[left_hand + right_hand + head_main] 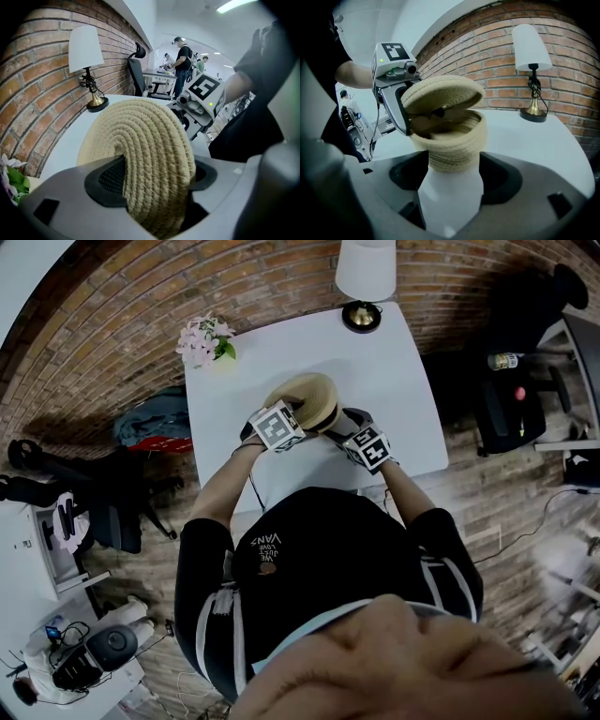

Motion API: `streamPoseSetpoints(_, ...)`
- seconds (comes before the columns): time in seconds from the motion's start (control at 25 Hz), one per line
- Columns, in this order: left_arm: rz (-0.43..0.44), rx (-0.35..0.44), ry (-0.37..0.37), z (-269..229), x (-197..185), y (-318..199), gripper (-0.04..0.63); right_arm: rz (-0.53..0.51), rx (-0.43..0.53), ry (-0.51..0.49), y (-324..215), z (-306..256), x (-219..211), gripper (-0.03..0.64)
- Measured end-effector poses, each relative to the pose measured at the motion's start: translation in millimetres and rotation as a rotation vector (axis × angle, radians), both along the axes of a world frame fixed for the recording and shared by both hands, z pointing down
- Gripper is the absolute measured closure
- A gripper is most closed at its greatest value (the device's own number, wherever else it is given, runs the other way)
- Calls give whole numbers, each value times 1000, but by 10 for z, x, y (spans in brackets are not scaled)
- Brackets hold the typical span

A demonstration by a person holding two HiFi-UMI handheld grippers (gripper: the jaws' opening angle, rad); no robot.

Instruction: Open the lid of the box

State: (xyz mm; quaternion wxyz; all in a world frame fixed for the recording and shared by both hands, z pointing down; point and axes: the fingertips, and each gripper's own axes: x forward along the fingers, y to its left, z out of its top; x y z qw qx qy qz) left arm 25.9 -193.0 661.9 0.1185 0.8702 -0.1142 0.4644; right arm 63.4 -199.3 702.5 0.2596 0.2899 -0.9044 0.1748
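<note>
Left gripper (157, 183) is clamped on the woven rope lid (150, 140), one pad on each face and the lid edge-on between the jaws. Right gripper (452, 174) is closed on the box (454, 140), jaws against its two sides, with the box sitting on the white table (543, 140).

Right gripper view only: the lid is tilted up off the box rim. The gap is widest on the side away from the left gripper, and the box interior is partly visible.

Left gripper view: the lid fills the middle and blocks the box entirely. The right gripper shows just past it.

Head view: both grippers meet at the box, and the lid hides the box from above.

Beyond the box there's a lamp (529, 47) against the brick wall (487, 51). Flowers (206, 341) sit far out on the left gripper's side. An office chair (136, 70) and people (180, 56) are well behind the right gripper, in the left gripper view only.
</note>
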Motion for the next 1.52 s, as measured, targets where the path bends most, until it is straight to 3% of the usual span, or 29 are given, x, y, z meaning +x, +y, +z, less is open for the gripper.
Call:
streamPoseSetpoints(0.84, -66, 59, 177, -249, -104, -22, 242, 69, -8, 15, -1, -1, 8, 301)
streamPoseSetpoints(1.52, -102, 142, 315, -493, -246, 36, 244, 192, 4, -8, 68, -152, 60, 300)
